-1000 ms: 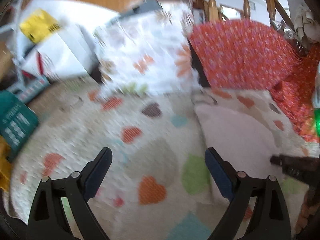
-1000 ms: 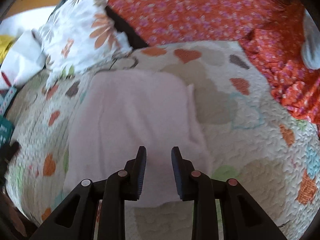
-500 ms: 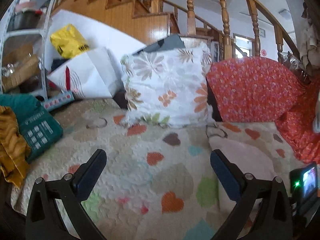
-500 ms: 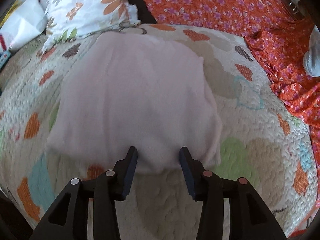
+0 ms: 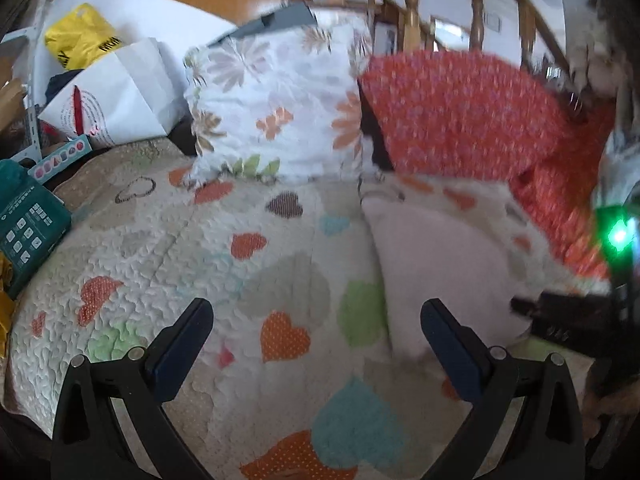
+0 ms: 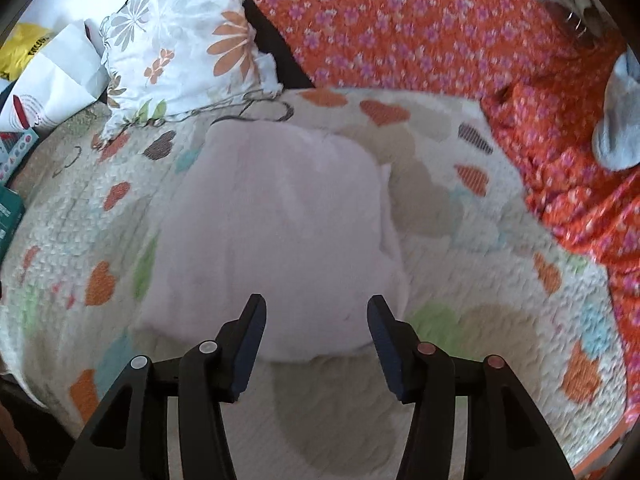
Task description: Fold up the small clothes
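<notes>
A pale pink folded garment lies flat on the heart-patterned quilt. My right gripper is open and empty, just above the garment's near edge. In the left wrist view the same garment lies to the right. My left gripper is wide open and empty over the bare quilt, left of the garment. The right gripper's black body shows at the right edge.
A white floral pillow and an orange-red floral cushion stand at the back. A teal box, a white paper bag and a yellow bag sit at left. Orange-red cloth and a grey sock lie at right.
My right gripper has opened wider and let go of the pink garment, which now lies flat. My left gripper stays open and has swung about over the quilt.
</notes>
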### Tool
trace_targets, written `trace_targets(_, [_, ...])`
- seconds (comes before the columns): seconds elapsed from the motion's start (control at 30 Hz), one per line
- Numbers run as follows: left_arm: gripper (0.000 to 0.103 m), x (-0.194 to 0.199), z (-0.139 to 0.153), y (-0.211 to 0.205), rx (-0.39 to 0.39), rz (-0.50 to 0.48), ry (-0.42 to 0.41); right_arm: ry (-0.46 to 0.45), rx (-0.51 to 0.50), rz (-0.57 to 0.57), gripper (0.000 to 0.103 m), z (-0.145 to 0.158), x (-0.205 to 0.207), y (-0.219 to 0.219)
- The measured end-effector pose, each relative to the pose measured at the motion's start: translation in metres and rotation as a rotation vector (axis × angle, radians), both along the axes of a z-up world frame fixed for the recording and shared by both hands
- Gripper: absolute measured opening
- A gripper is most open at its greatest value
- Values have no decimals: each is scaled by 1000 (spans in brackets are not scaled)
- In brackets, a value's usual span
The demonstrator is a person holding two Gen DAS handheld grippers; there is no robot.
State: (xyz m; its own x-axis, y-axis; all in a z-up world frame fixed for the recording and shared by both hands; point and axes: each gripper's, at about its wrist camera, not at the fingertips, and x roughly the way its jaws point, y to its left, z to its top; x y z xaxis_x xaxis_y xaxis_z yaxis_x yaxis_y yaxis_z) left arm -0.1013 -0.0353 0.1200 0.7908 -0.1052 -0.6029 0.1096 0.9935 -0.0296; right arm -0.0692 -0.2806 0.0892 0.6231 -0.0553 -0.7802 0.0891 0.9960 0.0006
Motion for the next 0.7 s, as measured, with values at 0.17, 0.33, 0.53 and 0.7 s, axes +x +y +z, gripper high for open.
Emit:
trace_targets(0.17, [103,24,-34,-11,55,28,131,67,84,-28,57,-15,9,-14])
trace_targets(0.33, [103,38,-50,-13,52,48,210,85,176,-62,57,-17,14,-27])
trace_targets(0.53, [103,40,-59,-16,89,36,240,97,178,-46,57,-21,13,-21])
trace_targets(0.7, [103,41,-64,-14,100,42,263,98,146,-27,59,-23,12,-13])
